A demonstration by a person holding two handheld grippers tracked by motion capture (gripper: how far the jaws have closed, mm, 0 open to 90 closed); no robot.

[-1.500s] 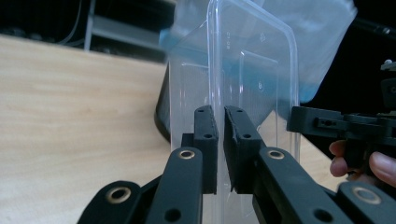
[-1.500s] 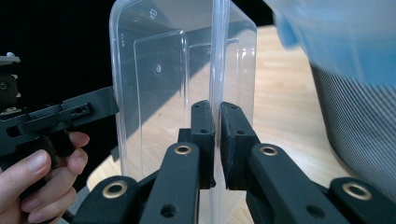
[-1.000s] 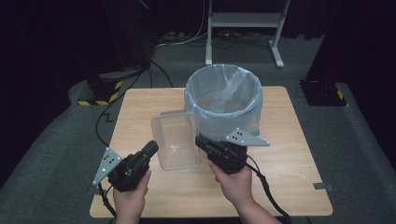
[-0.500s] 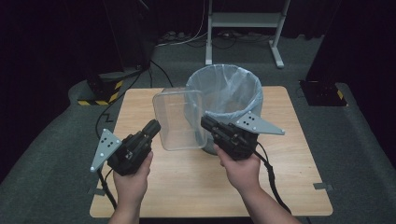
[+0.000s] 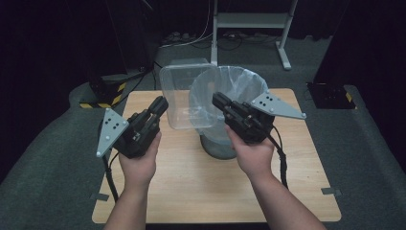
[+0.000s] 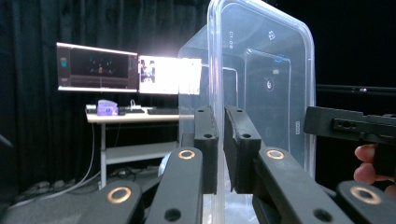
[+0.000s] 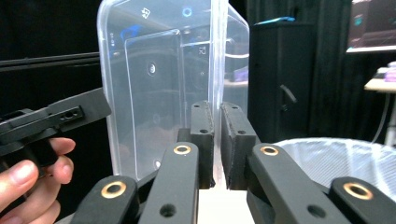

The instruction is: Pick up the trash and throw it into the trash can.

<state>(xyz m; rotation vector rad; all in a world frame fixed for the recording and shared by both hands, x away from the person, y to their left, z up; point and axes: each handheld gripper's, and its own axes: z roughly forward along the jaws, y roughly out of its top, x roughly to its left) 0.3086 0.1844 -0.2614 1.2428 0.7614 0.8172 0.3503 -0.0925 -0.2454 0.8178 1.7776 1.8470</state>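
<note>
Two forearms come in from the bottom of the high view, each hand wrapped around a black gripper and raised above a light wooden table (image 5: 306, 191). The left gripper (image 5: 159, 106) angles up and to the right; its hand (image 5: 139, 160) sits over the table's left half. The right gripper (image 5: 219, 101) angles up and to the left; its hand (image 5: 253, 155) is over the table's middle.

Between them they hold a clear plastic container (image 5: 184, 96), lifted off the table and standing on edge. In the left gripper view, the jaws are clamped on the container's rim (image 6: 215, 93), which runs upright between them. In the right gripper view, the jaws are likewise closed on the opposite rim (image 7: 215, 70). Each gripper view also shows the other gripper and fingers across the container.

Just behind and to the right of the container stands a grey bin lined with a translucent bag (image 5: 239, 84), its open mouth facing up. The container overlaps the bin's left rim in the high view; I cannot tell whether they touch.

The table's near half is bare wood, with free edges left and right. Dark grey floor (image 5: 48, 158) surrounds it. Beyond the far edge are cables and a white stand (image 5: 249, 21).
</note>
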